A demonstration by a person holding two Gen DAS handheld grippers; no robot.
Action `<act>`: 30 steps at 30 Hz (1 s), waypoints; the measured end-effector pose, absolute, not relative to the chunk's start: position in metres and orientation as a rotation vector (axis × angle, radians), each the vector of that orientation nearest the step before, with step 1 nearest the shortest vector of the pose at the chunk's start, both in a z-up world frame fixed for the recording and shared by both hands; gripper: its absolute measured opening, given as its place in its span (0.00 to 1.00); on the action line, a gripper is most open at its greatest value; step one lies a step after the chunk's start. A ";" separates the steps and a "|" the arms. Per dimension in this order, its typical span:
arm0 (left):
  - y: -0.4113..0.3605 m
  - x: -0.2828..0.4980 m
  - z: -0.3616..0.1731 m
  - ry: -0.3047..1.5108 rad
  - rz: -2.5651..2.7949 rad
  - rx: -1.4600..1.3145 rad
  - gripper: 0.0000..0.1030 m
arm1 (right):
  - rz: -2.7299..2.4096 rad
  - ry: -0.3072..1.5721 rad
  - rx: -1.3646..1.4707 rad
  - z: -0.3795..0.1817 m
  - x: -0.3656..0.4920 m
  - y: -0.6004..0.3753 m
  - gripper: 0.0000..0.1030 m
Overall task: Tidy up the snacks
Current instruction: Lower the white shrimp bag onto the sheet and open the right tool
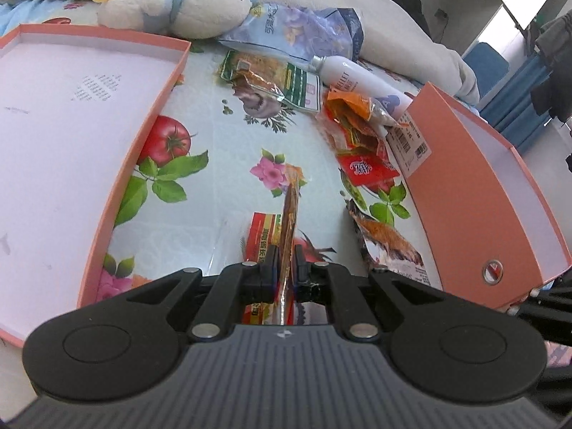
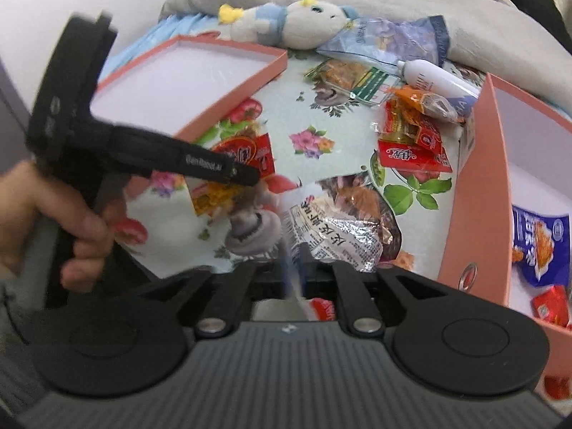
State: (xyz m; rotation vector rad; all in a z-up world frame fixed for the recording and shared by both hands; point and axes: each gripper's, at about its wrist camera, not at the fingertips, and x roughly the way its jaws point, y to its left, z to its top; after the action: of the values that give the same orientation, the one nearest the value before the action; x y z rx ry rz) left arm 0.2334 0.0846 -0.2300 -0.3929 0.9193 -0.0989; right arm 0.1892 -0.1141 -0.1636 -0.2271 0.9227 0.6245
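- A thin orange-brown snack packet (image 1: 290,211) is pinched edge-on between the left gripper (image 1: 285,255) fingers, above the flowered cloth (image 1: 214,136).
- The right gripper (image 2: 294,261) fingers straddle a blurred wrapper edge; whether they press it cannot be told.
- The right-hand pink box (image 2: 475,186) holds a blue bag (image 2: 540,246) and a red packet (image 2: 552,305).
- Judged barely begun: the foil pack (image 2: 339,225), red packets (image 2: 414,153) and green pack (image 1: 271,78) lie loose; the pink lid (image 1: 71,136) is bare.
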 end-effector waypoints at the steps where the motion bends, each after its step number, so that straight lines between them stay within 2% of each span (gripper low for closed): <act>1: 0.086 0.234 -0.230 0.919 -0.097 -0.394 0.08 | 0.636 0.912 -0.215 -0.161 0.188 -0.113 0.54; 2: 0.087 0.235 -0.229 0.917 -0.096 -0.394 0.08 | 0.641 0.902 -0.208 -0.158 0.187 -0.112 0.58; 9: 0.094 0.232 -0.224 0.903 -0.081 -0.397 0.08 | 0.551 0.891 -0.217 -0.153 0.194 -0.101 0.58; 14: 0.096 0.228 -0.221 0.902 -0.082 -0.392 0.08 | 0.464 0.916 -0.103 -0.151 0.213 -0.106 0.58; 22: 0.098 0.223 -0.219 0.896 -0.084 -0.400 0.08 | 0.437 0.857 -0.031 -0.134 0.222 -0.106 0.58; 30: 0.098 0.220 -0.214 0.884 -0.074 -0.392 0.08 | 0.285 0.874 -0.116 -0.169 0.238 -0.101 0.58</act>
State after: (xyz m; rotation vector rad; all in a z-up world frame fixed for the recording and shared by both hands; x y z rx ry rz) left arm 0.2195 0.0980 -0.2139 -0.3924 0.8843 -0.0742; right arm 0.2381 -0.1011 -0.1687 -0.1156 0.8741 0.2855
